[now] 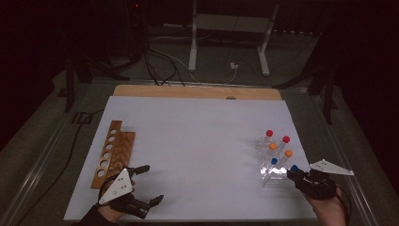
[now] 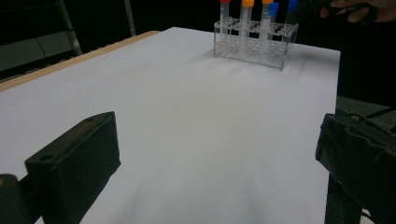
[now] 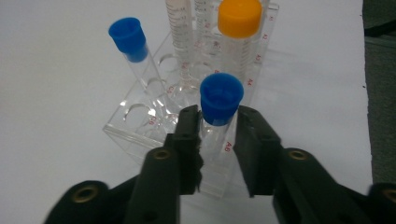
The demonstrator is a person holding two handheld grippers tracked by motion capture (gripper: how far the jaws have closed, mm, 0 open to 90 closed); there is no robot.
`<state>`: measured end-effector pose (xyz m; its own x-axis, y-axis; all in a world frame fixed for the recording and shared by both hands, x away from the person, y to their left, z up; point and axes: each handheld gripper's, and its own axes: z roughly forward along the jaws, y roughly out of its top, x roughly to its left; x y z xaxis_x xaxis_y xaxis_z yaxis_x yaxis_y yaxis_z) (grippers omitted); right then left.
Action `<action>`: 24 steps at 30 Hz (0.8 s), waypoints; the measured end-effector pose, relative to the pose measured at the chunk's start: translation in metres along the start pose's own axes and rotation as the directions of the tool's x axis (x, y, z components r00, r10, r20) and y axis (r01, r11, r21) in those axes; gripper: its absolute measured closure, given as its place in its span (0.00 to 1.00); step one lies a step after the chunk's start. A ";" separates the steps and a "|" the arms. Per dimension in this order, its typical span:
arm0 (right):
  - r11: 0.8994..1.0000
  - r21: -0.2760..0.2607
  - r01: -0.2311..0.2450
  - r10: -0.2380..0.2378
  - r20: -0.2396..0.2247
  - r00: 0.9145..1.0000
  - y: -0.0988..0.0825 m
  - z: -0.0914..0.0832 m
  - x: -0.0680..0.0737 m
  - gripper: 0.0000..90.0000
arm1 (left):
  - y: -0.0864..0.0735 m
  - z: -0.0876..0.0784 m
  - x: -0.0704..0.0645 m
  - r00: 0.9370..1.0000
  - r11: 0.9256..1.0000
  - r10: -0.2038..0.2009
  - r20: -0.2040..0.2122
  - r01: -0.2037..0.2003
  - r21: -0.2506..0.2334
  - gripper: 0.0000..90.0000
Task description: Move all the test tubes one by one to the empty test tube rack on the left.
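A clear plastic tube rack stands at the table's right, holding tubes with red, orange and blue caps. My right gripper is shut on the nearest blue-capped tube, just under its cap, while the tube stands in the rack's front corner hole. In the high view this gripper sits at the rack's near right corner. My left gripper rests open near the front left edge, nothing between its jaws, beside an empty wooden tube rack. The left gripper view shows the clear rack far across the white sheet.
A white sheet covers the table, with a wooden strip along its far edge. A second blue-capped tube leans in the rack to the left of the held one. An orange-capped tube stands behind it.
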<state>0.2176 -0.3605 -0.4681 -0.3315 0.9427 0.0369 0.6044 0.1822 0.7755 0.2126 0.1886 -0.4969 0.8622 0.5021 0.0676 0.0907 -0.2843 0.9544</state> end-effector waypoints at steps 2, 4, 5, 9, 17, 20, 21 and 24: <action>1.000 0.002 -0.003 0.003 -0.002 1.000 0.000 0.001 0.000 0.82 | 0.000 0.000 0.000 1.000 1.000 0.001 -0.001 -0.001 0.001 0.01; 1.000 0.009 0.004 -0.004 -0.007 1.000 0.000 0.002 0.001 0.85 | 0.000 0.000 0.000 1.000 1.000 0.000 0.000 0.000 0.001 0.01; 1.000 0.009 0.004 -0.004 -0.007 1.000 0.000 0.002 0.001 0.85 | 0.000 0.000 0.000 1.000 1.000 0.001 -0.001 -0.001 0.001 0.01; 1.000 0.010 0.000 0.000 -0.010 1.000 0.000 0.002 0.002 0.86 | 0.000 0.000 0.000 1.000 1.000 0.003 0.000 -0.003 0.002 0.01; 0.999 -0.034 0.011 -0.010 0.005 1.000 0.003 -0.006 0.004 0.86 | 0.000 0.000 0.000 1.000 1.000 0.003 0.001 -0.003 0.005 0.01; 0.999 -0.050 0.013 -0.013 0.009 1.000 0.005 -0.009 0.004 0.86 | 0.000 0.000 0.000 1.000 1.000 0.004 0.000 -0.004 0.005 0.01; 0.998 -0.054 0.016 -0.015 0.011 1.000 0.005 -0.010 0.005 0.86 | 0.000 0.000 0.000 1.000 1.000 0.003 0.002 -0.003 0.005 0.01; 0.997 -0.073 0.030 -0.028 0.020 0.999 0.008 -0.016 0.007 0.86 | 0.000 0.000 0.000 1.000 1.000 0.004 0.001 -0.004 0.006 0.01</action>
<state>0.2087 -0.3571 -0.4520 -0.3338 0.9426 0.0022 0.5401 0.1894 0.8200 0.2127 0.1884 -0.4970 0.8629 0.5004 0.0709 0.0908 -0.2914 0.9523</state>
